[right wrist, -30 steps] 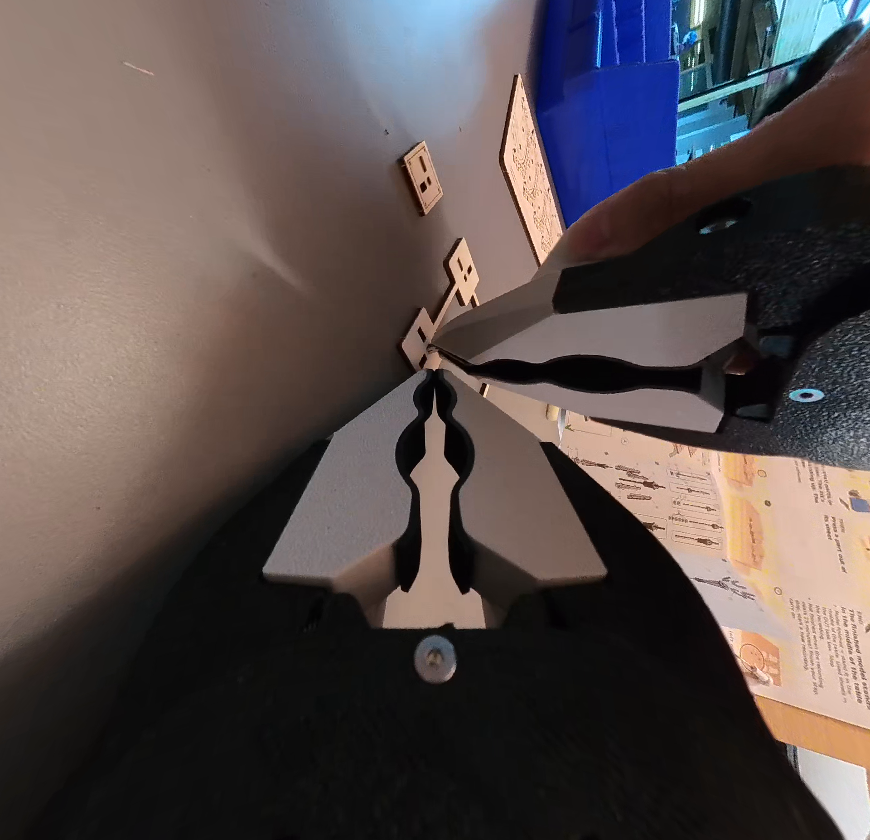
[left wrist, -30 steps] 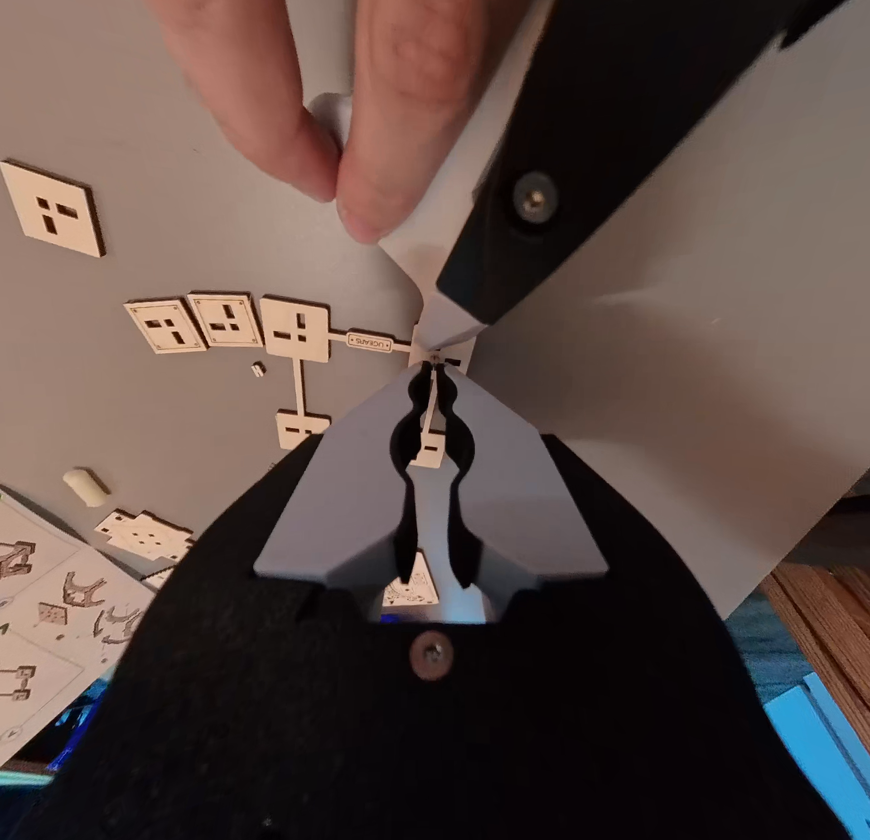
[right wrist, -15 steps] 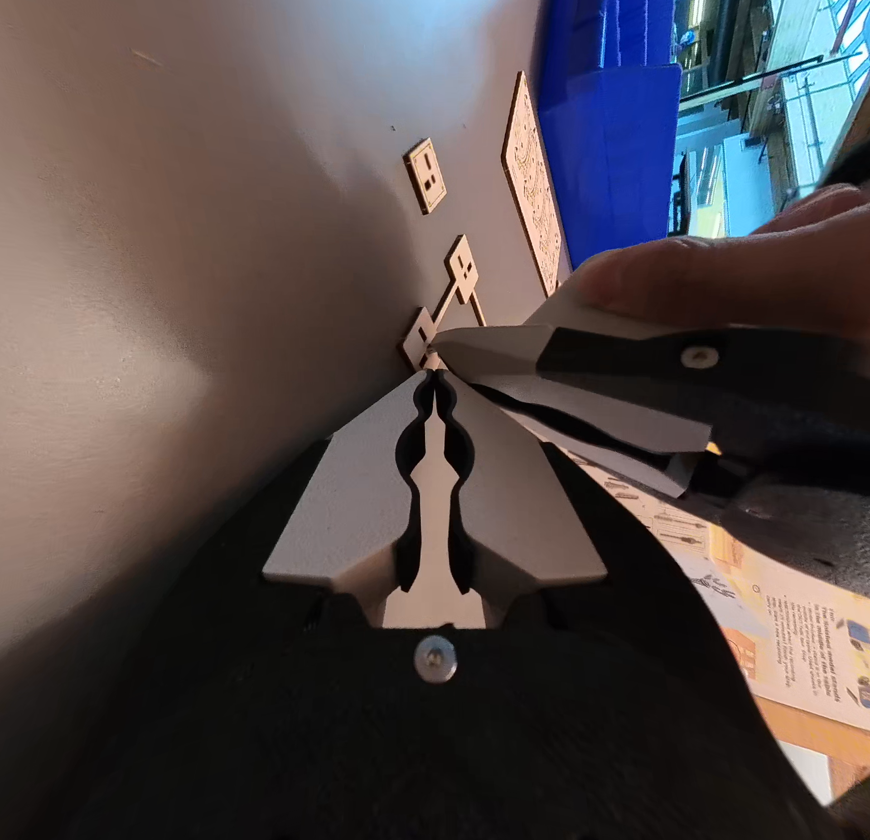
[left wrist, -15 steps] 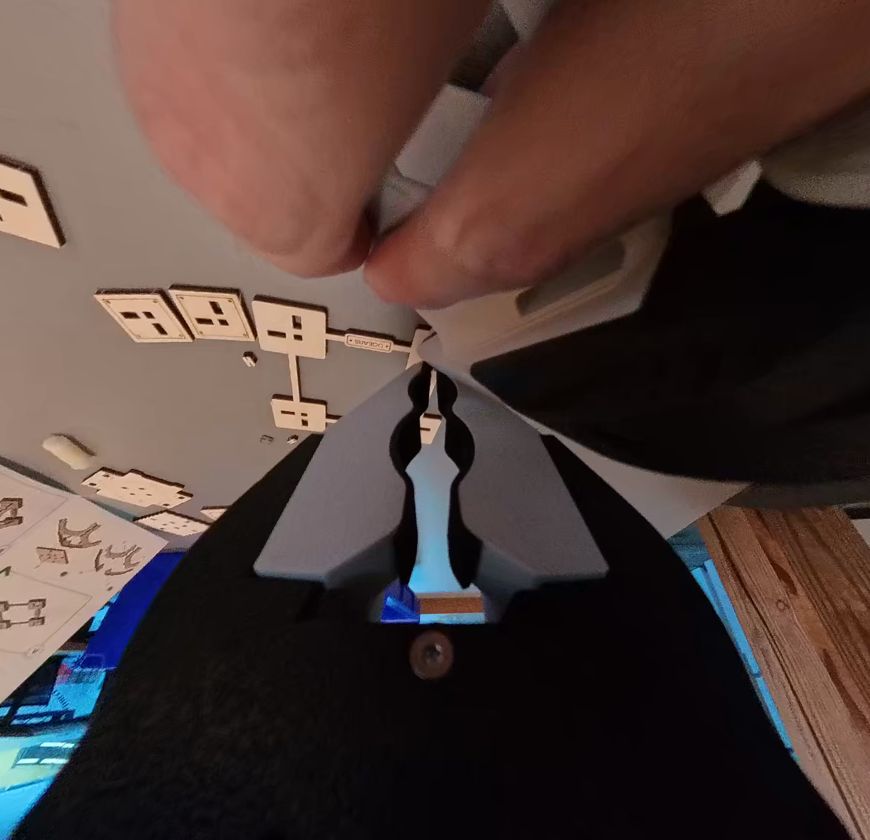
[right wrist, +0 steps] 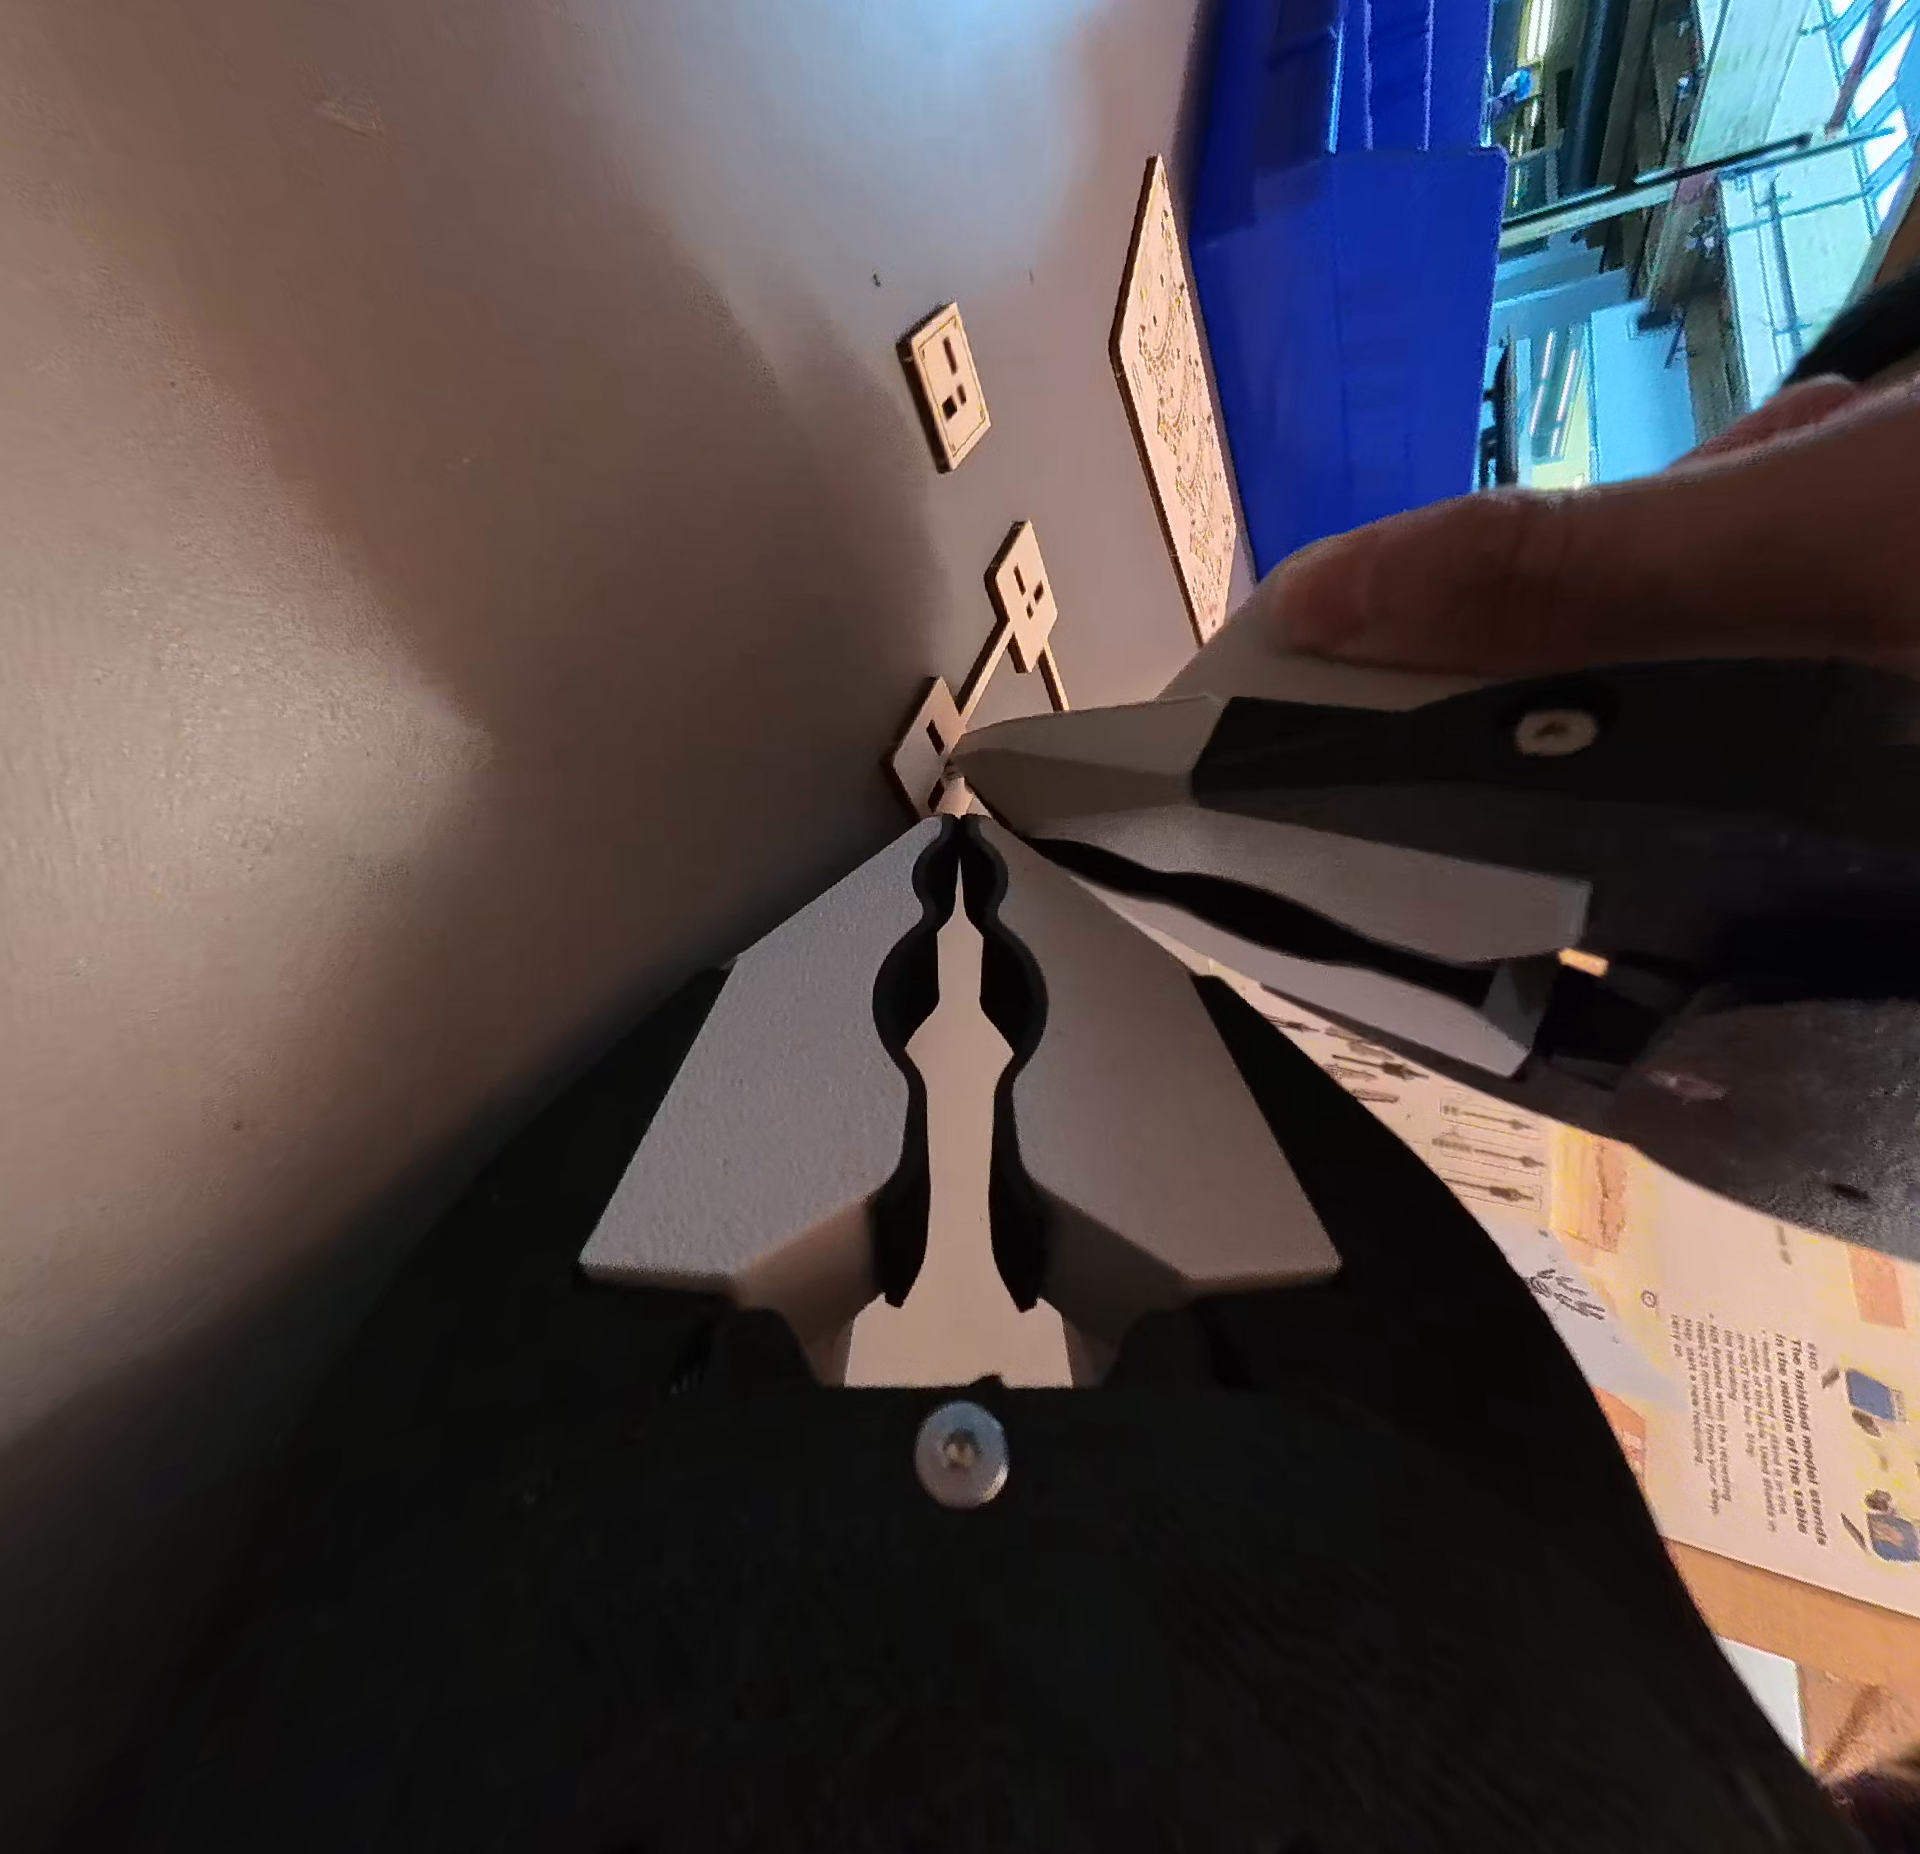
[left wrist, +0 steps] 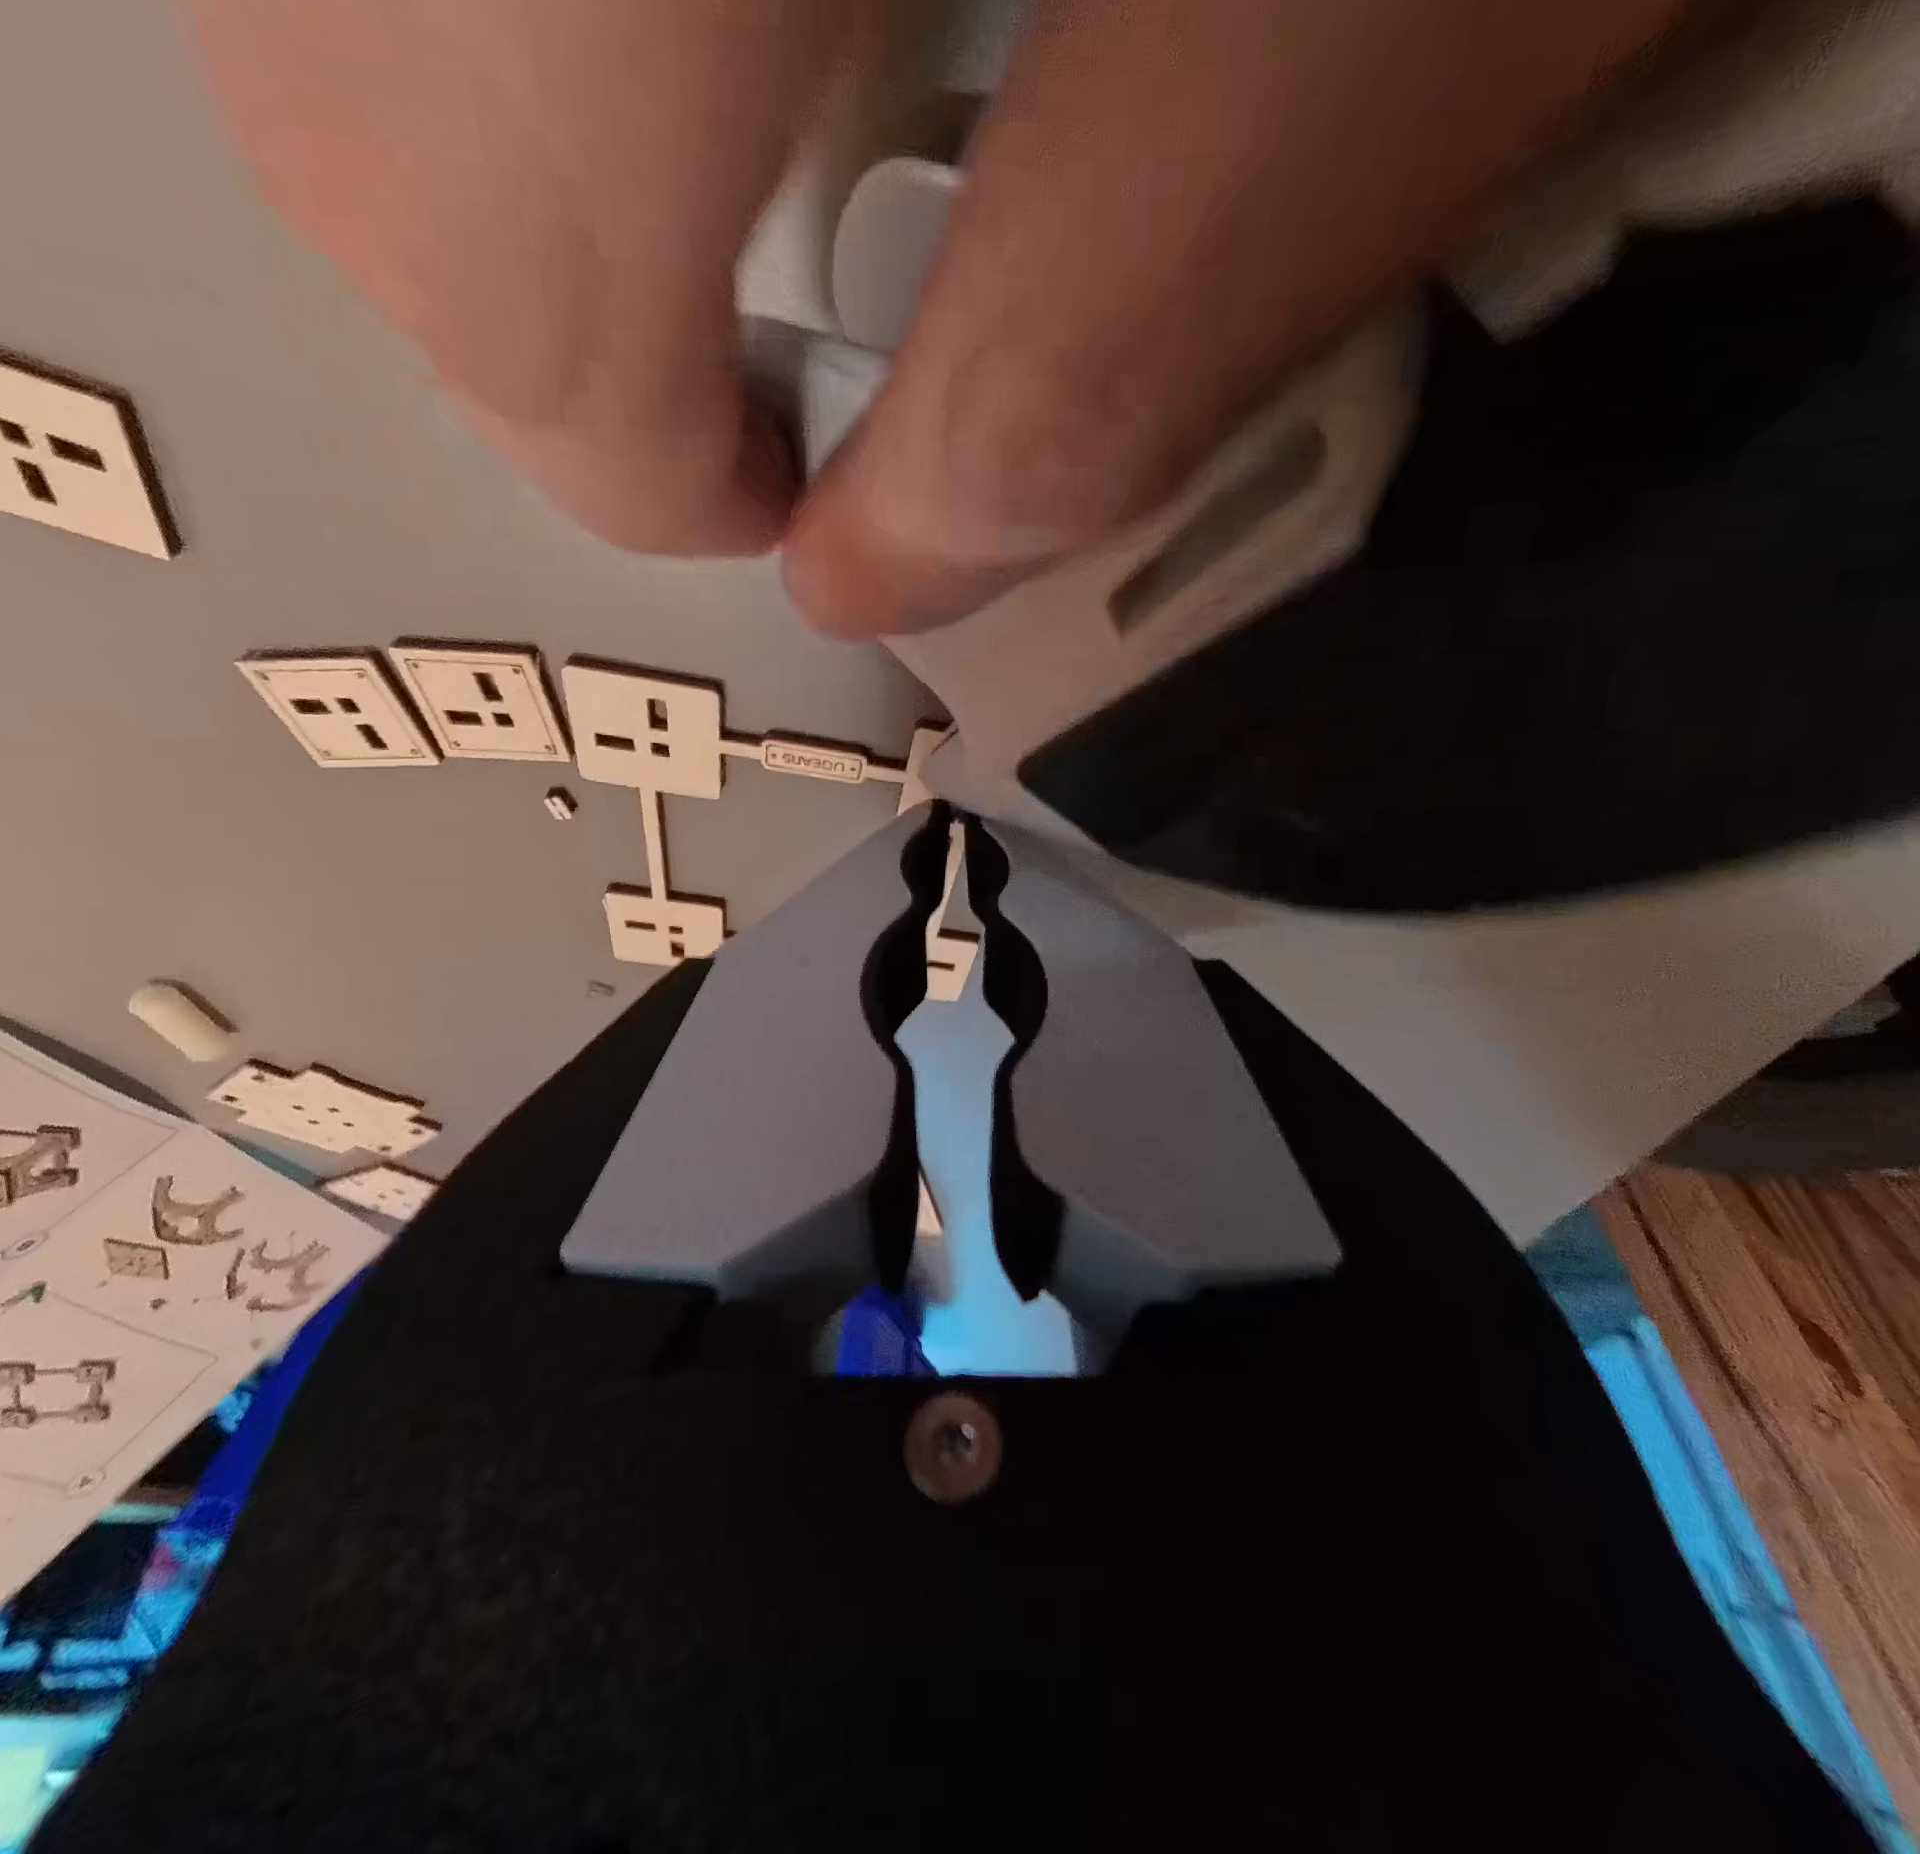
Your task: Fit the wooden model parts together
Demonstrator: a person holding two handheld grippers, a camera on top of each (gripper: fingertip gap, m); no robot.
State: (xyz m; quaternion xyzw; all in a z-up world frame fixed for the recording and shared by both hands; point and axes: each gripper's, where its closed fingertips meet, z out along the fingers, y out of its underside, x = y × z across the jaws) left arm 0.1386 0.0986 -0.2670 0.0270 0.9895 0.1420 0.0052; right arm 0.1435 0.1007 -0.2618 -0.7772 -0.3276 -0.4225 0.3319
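A flat wooden frame of slotted squares joined by thin strips lies on the grey mat. My left gripper is shut, with its tips on the frame's corner square. My right gripper is shut too, and its tips touch the same square from the other side. The two gripper tips meet there. I cannot tell whether either pinches anything. The right gripper comes in from the upper right in the left wrist view. The left gripper comes in from the right in the right wrist view.
Loose slotted squares, an irregular wooden piece and a small white peg lie on the mat. A wooden part sheet, a blue bin and an instruction sheet lie nearby. A hand fills the top.
The right gripper has rolled and tilted, and the hand holding it now fills the top of the left wrist view. Both gripper tips have stayed at the same corner square.
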